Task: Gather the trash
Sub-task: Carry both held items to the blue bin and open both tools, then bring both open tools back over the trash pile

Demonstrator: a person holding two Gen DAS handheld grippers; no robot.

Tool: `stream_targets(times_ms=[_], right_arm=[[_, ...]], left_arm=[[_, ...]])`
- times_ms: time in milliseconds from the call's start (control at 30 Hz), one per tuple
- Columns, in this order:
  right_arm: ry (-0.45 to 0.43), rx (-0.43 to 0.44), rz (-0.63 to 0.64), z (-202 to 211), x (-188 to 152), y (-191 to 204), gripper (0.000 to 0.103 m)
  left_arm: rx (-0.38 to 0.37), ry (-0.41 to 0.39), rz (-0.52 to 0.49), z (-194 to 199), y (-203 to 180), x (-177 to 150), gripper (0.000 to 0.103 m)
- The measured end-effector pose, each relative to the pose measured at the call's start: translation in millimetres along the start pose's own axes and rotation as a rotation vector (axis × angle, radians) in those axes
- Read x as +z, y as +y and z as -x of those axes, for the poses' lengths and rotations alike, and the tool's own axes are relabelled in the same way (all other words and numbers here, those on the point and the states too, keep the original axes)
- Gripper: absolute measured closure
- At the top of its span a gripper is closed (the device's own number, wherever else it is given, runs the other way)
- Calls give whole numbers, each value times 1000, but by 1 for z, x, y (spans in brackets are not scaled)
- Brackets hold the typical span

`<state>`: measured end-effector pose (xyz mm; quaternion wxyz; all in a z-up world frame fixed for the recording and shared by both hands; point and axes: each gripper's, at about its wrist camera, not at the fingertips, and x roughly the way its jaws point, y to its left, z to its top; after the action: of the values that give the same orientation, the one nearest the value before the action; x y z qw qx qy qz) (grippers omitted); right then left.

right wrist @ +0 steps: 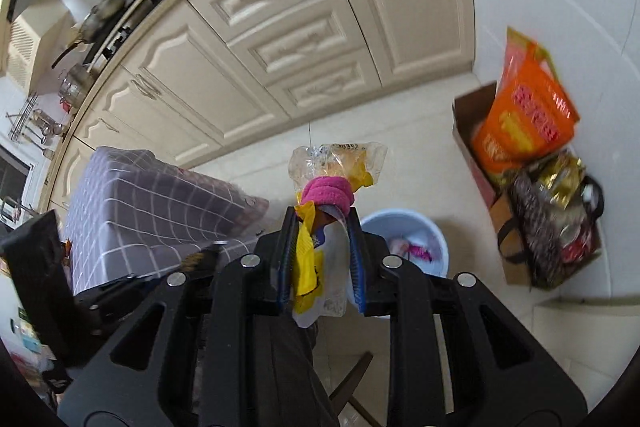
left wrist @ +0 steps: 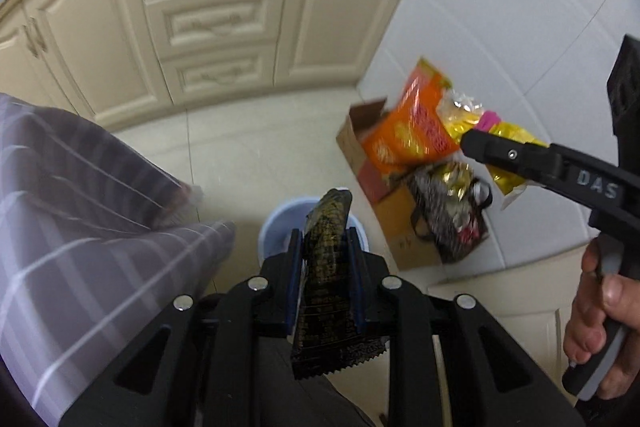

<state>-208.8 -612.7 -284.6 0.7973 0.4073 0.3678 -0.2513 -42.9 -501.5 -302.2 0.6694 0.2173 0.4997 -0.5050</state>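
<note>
Left tongs (left wrist: 324, 247) clamp a dark wrapper (left wrist: 326, 267); right tongs (right wrist: 322, 239) clamp a yellow-and-clear bag (right wrist: 320, 267). Carrying step, I judge: both must release over the blue bin (right wrist: 416, 227), at one o'clock of the right tongs.

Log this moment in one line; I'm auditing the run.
left gripper: shut on dark wrapper | right gripper: shut on clear bag | blue bin: below

- L wrist cam: rides the left gripper (left wrist: 324, 239), looks fwd and down along its fingers at the floor, close over the blue bin (left wrist: 276, 227).
- R wrist cam: on the right gripper (right wrist: 320, 223), same downward tilt, bin (right wrist: 416, 231) further right.
- Shared: bin, cream cabinets (left wrist: 216, 23) (right wrist: 304, 39), checked cloth (left wrist: 80, 211) (right wrist: 152, 203), cardboard box w/ bags (left wrist: 360, 143) (right wrist: 476, 115).
</note>
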Motion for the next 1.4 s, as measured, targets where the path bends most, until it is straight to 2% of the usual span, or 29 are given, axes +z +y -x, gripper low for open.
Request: stream_targets(times_ms=[133,200,233,267,300,333,400,467,533,933,1100,1400], right_arm=[[57,8,-48,-28,0,-14,78],[79,0,-67,-40,0,-22,76],[98,1,-91,-48,-1,-27,70],[102,2,-111,-50,-3,-31,47],[99,-2,-125,-51,-4,-34,37],[97,-4,-135,-52,-6,-37,32],[101,1,-147,-52,-8,-38,28],[94,-20,-151,-50,-10,-39,11],[86,-35,-153,-47,-12,-37,6],[35,-64,-108,-21,-8,-8,6],[-17,-45,-50,2,-1,24,6],[-89,24,75,34,7,95,6]], left_arm=[[-34,91,-5,-37,-3,8,82],[-33,123,-10,-52,-1,11,76],[-35,140,-7,-58,1,12,70],[-36,149,3,-61,5,14,52],[-31,147,11,-61,6,15,31],[-17,124,23,-55,9,15,25],[-8,79,28,-43,14,16,20],[4,51,32,-32,18,16,19],[21,23,40,-20,21,17,18],[60,-176,38,71,23,13,16],[76,-247,37,104,25,9,16],[124,-372,88,165,51,-9,12]])
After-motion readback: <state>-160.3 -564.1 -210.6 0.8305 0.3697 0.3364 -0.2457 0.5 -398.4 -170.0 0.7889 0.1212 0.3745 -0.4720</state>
